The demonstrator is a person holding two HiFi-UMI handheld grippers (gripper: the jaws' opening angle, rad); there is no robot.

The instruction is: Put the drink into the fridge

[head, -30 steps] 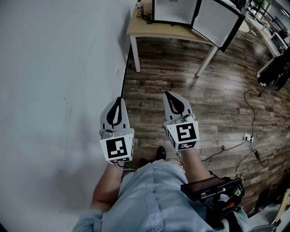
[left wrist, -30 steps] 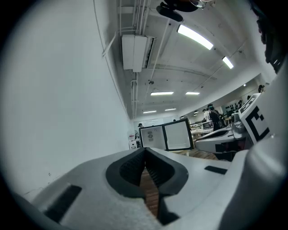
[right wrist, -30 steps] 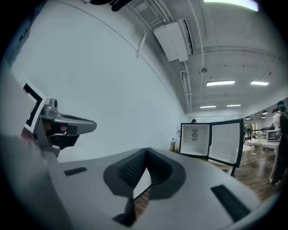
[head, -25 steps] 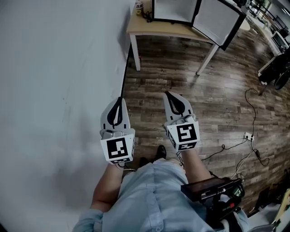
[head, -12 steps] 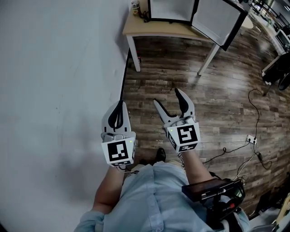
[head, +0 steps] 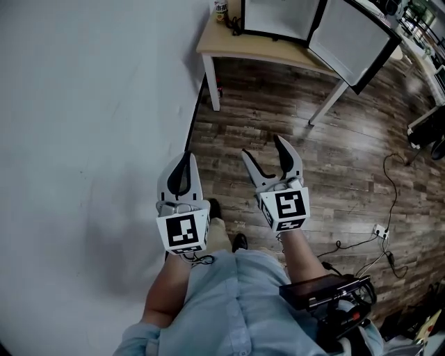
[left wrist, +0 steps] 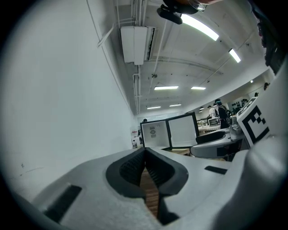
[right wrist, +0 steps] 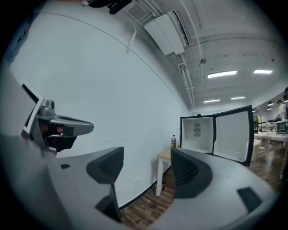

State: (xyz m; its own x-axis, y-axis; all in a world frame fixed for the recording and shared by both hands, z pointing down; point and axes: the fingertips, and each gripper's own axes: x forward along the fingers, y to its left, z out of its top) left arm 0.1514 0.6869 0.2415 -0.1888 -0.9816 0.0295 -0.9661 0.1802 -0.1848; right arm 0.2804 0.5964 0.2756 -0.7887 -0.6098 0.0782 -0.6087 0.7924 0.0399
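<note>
Wood floor (head: 278, 104) below: left gripper (head: 185, 156) closed, right gripper (head: 263, 147) just opened empty, one drink (head: 221, 7).

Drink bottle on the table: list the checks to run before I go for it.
1. Right gripper ready: ok; jaws have just been opening, nothing between them.
2. Left gripper free: ok; shut, empty.
3. Fridge standing open: ok.
4. Drink bottle upright on the table, beside the fridge: ok.
5. Bottle within reach: not ok; the table stands well ahead across the floor.
6. Bottle sealed: cannot tell.
</note>
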